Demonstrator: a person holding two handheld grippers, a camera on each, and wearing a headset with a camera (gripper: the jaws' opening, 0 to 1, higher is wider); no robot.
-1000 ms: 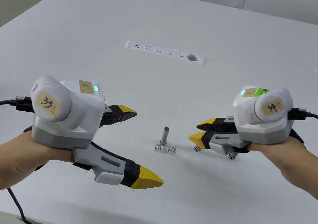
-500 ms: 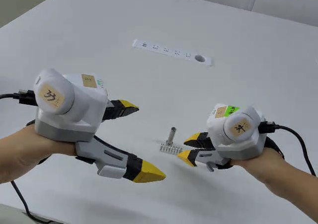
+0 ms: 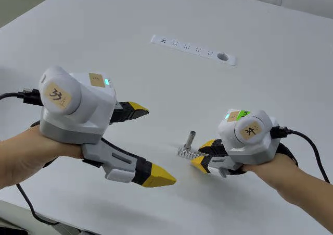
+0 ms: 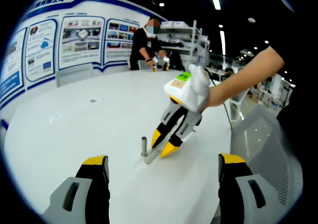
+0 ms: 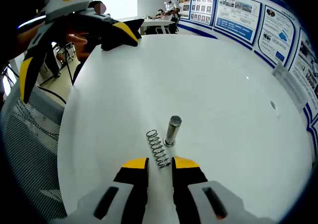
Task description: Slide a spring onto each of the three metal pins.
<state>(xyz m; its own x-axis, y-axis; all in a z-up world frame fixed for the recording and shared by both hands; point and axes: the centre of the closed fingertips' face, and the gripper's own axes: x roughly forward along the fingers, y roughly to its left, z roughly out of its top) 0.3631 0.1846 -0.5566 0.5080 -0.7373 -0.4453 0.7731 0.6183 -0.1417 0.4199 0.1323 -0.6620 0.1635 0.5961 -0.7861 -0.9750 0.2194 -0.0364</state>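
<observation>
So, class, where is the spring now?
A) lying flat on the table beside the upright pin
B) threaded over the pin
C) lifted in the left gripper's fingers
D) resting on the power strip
A: the spring lies flat on the table at the foot of the standing pin, not around it.

1. The head view looked forward and down over the white table (image 3: 156, 84), from behind the left gripper (image 3: 150, 143) and the right gripper (image 3: 202, 154).
2. The left gripper view looked low across the table from farther off, facing the right gripper.
3. The right gripper view looked down from close by, facing the left gripper.
4. All three shared the metal pin (image 3: 191, 139) and the spring (image 3: 186, 152).
</observation>
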